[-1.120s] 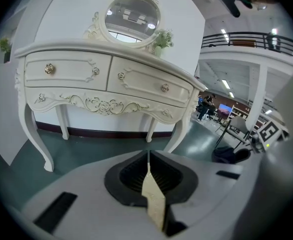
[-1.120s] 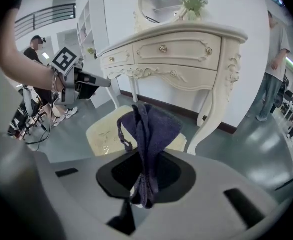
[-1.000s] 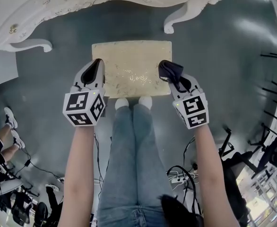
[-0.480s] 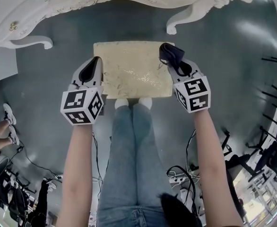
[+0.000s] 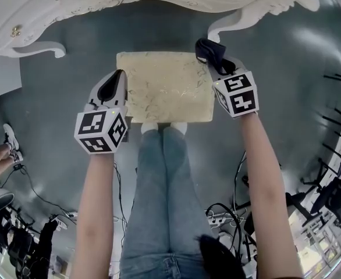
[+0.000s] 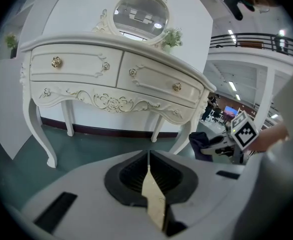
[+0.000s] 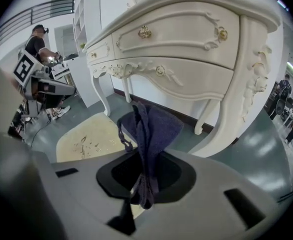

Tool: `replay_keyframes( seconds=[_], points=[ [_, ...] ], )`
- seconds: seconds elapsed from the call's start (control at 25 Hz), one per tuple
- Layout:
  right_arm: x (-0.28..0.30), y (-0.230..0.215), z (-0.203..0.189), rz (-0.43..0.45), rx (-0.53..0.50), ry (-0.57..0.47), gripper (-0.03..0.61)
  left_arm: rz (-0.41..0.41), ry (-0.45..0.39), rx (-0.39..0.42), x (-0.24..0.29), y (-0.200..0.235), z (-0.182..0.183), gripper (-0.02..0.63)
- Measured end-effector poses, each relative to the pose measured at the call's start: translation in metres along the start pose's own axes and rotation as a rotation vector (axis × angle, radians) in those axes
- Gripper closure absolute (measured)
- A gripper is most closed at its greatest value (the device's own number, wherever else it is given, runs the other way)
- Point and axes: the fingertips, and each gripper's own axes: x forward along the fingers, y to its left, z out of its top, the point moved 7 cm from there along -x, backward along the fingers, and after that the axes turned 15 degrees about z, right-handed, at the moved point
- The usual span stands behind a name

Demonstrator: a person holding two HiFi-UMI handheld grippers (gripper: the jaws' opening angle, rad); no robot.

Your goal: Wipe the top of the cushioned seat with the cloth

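1. Seat (image 5: pixel 164 86): pale rectangular cushion at centre of the head view, on the grey floor in front of a white dresser (image 5: pixel 100 4). Its long axis runs left to right across the frame.
2. Cloth (image 5: pixel 207 50): dark, bunched, at the seat's upper right corner. Whether it touches the cushion cannot be told.
3. Right gripper (image 5: pixel 213 63): jaws clamped on the cloth, which stands up between them in the right gripper view (image 7: pixel 149 129). In that view the seat (image 7: pixel 86 136) lies to the lower left of the cloth.
4. Left gripper (image 5: pixel 119 76): jaws pressed together with nothing held. It sits just beside the seat's left edge, about halfway along it.
5. Governing relation: the cushion top extends from the cloth toward the left and the lower part of the frame. The right gripper is the nearer one and carries the cloth.
6. Judgement: wiping looks about to begin at this corner. A sweep leftward along the long axis would suit.
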Motion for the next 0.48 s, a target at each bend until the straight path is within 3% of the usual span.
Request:
replay_keyframes(
  seconds=[0.48],
  points=[
    [0.049, -0.005, 0.003, 0.03, -0.06, 0.148, 0.532, 0.023, 0.013, -0.016, 0.005, 0.006, -0.003, 0.6]
  ],
)
